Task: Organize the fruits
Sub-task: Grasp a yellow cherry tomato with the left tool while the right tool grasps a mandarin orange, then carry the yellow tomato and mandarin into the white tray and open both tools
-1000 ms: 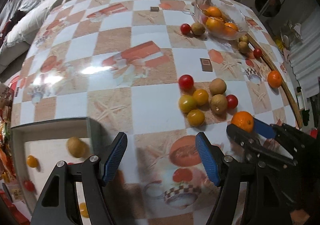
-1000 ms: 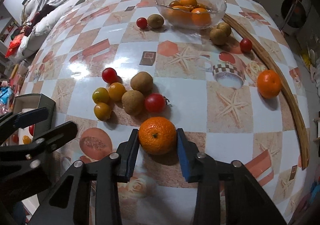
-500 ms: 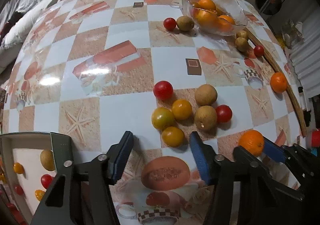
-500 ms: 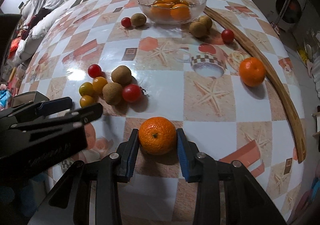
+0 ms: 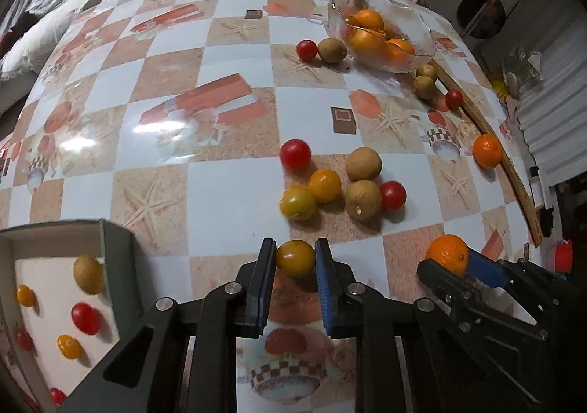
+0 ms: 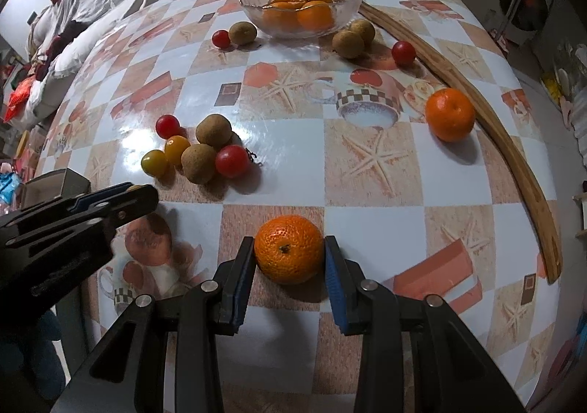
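**Both grippers clamped on fruit**

Fingers (image 5: 325,288) of the left gripper (image 5: 295,259) are closed on a yellow tomato (image 5: 295,258), its blue pads touching both sides, just above the checkered worktop (image 5: 227,200). Fingers (image 6: 334,284) of the right gripper (image 6: 289,249) are clamped on an orange (image 6: 289,248), stem end facing the camera, which sits low over the worktop; whether it touches the surface cannot be told.

Taking the held yellow tomato as landmark: just beyond it lies a cluster (image 5: 337,182) of two red tomatoes, two yellow ones and two brown round fruits, several touching. To its left, at the worktop edge, an open box (image 5: 55,288) holds a brown fruit, red tomatoes and small yellow ones on a white bottom. To its right is the right gripper with the orange. Far beyond, a glass bowl (image 5: 422,53) contains oranges, with a red tomato (image 5: 306,49) and a brown fruit (image 5: 331,50) side by side just left of the bowl. Two more brown fruits (image 5: 423,81) and a red tomato (image 5: 454,98) lie near the bowl's right side, beside a curved wooden stick (image 5: 513,174). A second orange (image 5: 487,150) rests against that stick.
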Demonstrator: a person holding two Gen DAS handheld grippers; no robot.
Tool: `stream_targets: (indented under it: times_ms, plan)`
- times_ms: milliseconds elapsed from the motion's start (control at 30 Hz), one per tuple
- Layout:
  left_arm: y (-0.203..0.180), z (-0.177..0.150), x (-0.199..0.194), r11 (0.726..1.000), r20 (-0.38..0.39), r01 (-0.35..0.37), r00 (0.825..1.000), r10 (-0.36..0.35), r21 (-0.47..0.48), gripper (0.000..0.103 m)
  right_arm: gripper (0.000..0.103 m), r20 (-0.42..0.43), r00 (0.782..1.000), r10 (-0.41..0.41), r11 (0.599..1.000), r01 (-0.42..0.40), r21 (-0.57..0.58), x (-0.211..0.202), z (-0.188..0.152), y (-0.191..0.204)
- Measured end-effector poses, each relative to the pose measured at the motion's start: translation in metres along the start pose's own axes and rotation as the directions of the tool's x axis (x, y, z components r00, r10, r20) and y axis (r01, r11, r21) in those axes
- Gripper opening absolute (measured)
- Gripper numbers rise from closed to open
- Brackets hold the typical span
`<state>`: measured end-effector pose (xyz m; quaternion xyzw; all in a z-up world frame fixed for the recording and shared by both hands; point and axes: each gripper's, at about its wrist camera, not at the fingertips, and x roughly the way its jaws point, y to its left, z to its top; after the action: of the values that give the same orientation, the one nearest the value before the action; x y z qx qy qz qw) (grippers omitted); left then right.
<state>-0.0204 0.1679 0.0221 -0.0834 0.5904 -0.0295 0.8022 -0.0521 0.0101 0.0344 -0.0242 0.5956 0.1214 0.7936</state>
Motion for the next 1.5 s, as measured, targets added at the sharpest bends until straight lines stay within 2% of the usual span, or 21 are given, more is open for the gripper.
stream_targets:
  times_ms: [367, 933, 1133, 1267, 1500]
  plan:
    - [0.011, -0.017, -0.026, 1.0, 0.004, -0.02, 1.0, 0.02, 0.01, 0.023, 0.04, -0.014, 1.0, 0.016, 1.0, -0.016, -0.002, -0.013, -0.007, 0.014]
    - [0.045, -0.032, -0.068, 0.999, 0.054, -0.015, 0.998, 0.017, -0.038, 0.023, 0.04, -0.016, 0.999, 0.04, 0.997, -0.041, -0.064, -0.032, -0.01, 0.055]
    - [0.07, -0.043, -0.09, 0.996, 0.087, -0.018, 0.996, 0.025, -0.085, 0.023, 0.04, -0.012, 0.997, 0.072, 0.992, -0.072, -0.101, -0.039, -0.006, 0.082]
    - [0.094, -0.057, -0.106, 0.993, 0.108, -0.047, 0.992, 0.059, -0.112, 0.023, 0.04, -0.013, 0.995, 0.099, 0.986, -0.1, -0.134, -0.043, -0.005, 0.107]
    - [0.142, -0.087, -0.119, 0.978, 0.088, -0.109, 0.988, 0.126, -0.18, 0.023, 0.04, -0.03, 0.988, 0.149, 0.97, -0.152, -0.189, -0.044, -0.008, 0.15]
